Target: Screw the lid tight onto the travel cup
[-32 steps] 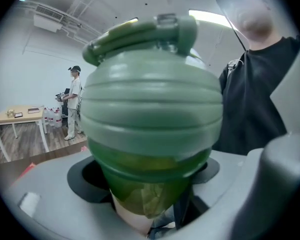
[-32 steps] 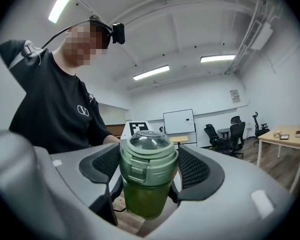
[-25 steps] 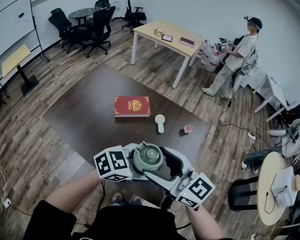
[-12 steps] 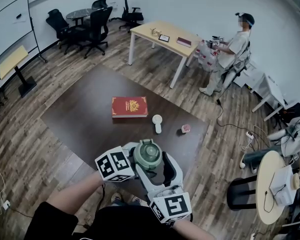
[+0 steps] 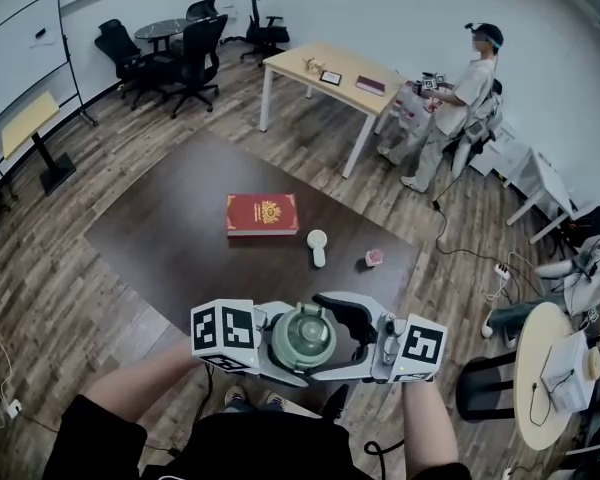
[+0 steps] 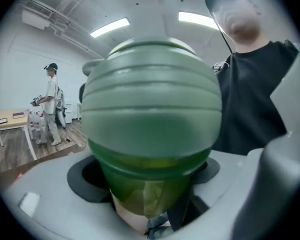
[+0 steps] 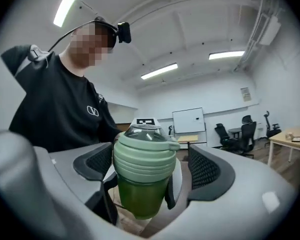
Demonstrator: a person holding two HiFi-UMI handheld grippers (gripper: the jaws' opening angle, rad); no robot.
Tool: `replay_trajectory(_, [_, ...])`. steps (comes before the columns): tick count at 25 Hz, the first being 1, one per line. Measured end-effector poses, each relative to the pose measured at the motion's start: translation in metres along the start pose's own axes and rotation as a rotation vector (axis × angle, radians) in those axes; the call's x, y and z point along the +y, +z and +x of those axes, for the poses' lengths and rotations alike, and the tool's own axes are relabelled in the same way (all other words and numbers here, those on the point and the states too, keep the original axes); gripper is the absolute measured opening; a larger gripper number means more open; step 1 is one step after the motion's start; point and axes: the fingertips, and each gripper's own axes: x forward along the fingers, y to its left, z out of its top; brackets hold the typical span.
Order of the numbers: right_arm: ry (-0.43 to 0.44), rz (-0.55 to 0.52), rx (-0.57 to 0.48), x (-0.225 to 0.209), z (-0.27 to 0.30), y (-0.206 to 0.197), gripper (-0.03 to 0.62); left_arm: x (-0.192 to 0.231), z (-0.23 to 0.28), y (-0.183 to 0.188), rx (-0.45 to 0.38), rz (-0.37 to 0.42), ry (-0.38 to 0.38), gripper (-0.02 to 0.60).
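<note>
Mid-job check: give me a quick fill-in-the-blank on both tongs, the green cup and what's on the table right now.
1. The left tongs are ____ on the body of the translucent green plastic travel cup.
2. The right tongs stand ____, with a pad on either side of the cup's pale green ribbed lid.
3. The rectangular hardcover book on the dark brown table is ____ in colour.

Missing words: shut; open; red

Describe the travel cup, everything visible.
The travel cup has a see-through dark green body and a pale green ribbed lid with a clear domed top, seemingly plastic. It is held aloft, roughly upright, the left hand-held gripper clamped on its body; the right hand-held gripper flanks the lid, jaws apart, not touching.
</note>
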Motion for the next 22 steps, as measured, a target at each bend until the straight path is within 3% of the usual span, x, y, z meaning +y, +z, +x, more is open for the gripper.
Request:
replay_trajectory(4, [0.169,0.022,-0.023,0.016,0.006,0.007,0.477,-0.013,0.006,0.004,0.003,0.014,-0.070,0.414])
replay_trajectory(7, [0.127,0.046,-0.062,0.005,0.007,0.013,0.443,0.001,0.000,0.009,-0.014,-0.001,-0.002,0.414])
replay_trajectory(11, [-0.159,0.001,-0.085,-0.018,0.012,0.010,0.434,0.032,-0.011,0.001,0.014,-0.005,0.192,0.411])
replay_trajectory(15, [-0.648,0.114,-0.102,-0.047,0.011,-0.002,0.433,0.065,-0.015,-0.008,0.002,-0.076,0.360,0.410])
replay_trajectory(17, [-0.873,0.173,-0.082,-0.054,0.007,-0.011,0.433,0.072,-0.011,-0.013,0.010,-0.097,0.396,0.411])
replay_trajectory(19, [-0.973,0.183,-0.082,-0.055,0.005,-0.014,0.436,0.073,-0.006,-0.014,0.002,-0.110,0.388,0.411])
replay_trajectory(22, [-0.917,0.147,-0.087,-0.052,0.004,-0.011,0.440,0.072,-0.006,-0.013,-0.005,-0.115,0.362,0.411])
